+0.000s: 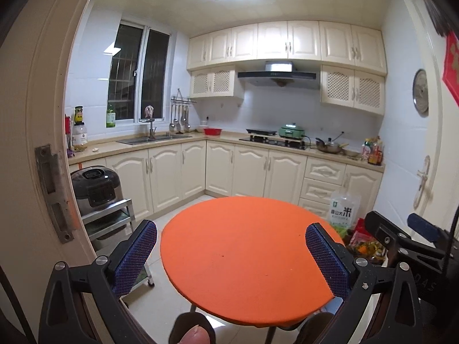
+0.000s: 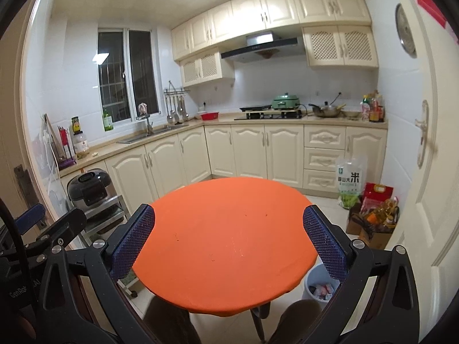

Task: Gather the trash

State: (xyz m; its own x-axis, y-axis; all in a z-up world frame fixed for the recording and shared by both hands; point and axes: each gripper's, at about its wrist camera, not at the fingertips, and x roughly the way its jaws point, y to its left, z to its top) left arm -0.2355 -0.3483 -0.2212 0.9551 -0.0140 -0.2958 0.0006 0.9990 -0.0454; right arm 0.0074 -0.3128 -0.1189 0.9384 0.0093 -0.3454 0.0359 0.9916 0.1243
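A round orange table fills the middle of both views and also shows in the right wrist view; its top is bare. My left gripper is open and empty, held above the near side of the table. My right gripper is open and empty, also over the table. A pale blue trash bin with wrappers inside stands on the floor under the table's right edge. The right gripper's body also shows at the right of the left wrist view.
Cream kitchen cabinets run along the back and left walls. A rice cooker sits on a metal cart at the left. A rice bag and boxes of groceries stand on the floor at the right by a white door.
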